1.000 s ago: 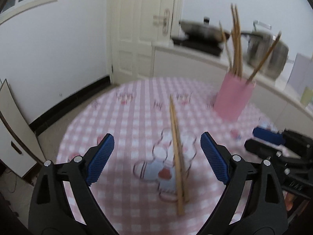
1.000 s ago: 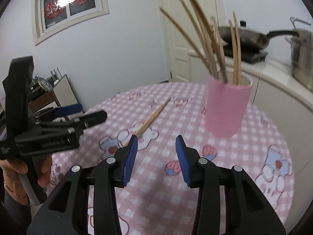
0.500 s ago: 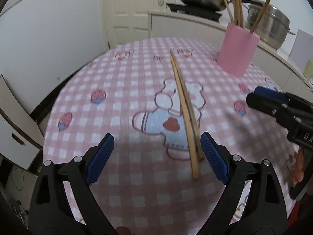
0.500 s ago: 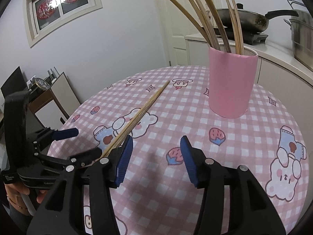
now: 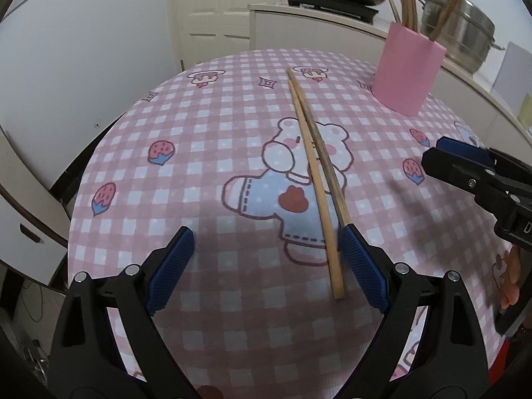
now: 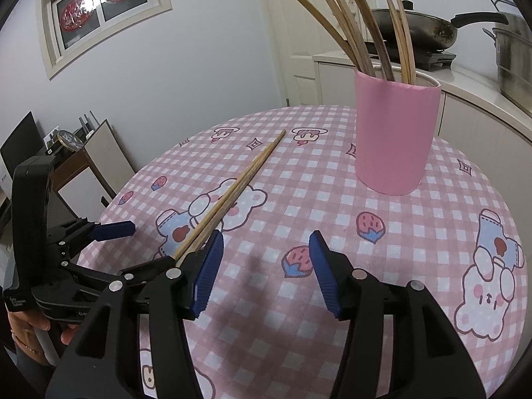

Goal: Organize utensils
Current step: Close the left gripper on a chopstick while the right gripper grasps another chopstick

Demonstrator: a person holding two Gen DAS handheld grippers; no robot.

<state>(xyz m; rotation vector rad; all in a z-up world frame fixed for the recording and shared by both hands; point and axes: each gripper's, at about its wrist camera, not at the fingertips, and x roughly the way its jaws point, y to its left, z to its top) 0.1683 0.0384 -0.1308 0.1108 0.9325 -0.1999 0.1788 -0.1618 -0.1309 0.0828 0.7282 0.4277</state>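
Listing, left to right, what lies on the round worktop (image 5: 206,139) under its pink-and-white checked cloth with printed bears and strawberries.

Left hand-held gripper (image 5: 266,266): black frame, blue ribbed pads, jaws spread wide, nothing held. It hangs low over the near ends of the chopsticks; its right pad stands just beside the darker stick, and whether it touches cannot be told.

Pair of long, thin wooden chopsticks (image 5: 316,173): lying flat on the cloth, side by side, touching or nearly so, running from near the left hand-held gripper toward the far edge of the worktop. Judged light, stiff and smooth, apt to roll or skid on the cloth and to splay if pinched at one tip. Best taken across both sticks together, a little in from the near ends, with the pads square to them. The near tip of the darker stick is hidden behind the pad.

Right hand-held gripper (image 6: 266,266): same make, jaws partly open, empty, hovering above the cloth to the right of the sticks.

Pink cylindrical holder (image 6: 395,133): upright on the far right of the worktop, well apart from the loose pair, already carrying several chopsticks. Their tops run out of frame; an exact count is not possible.
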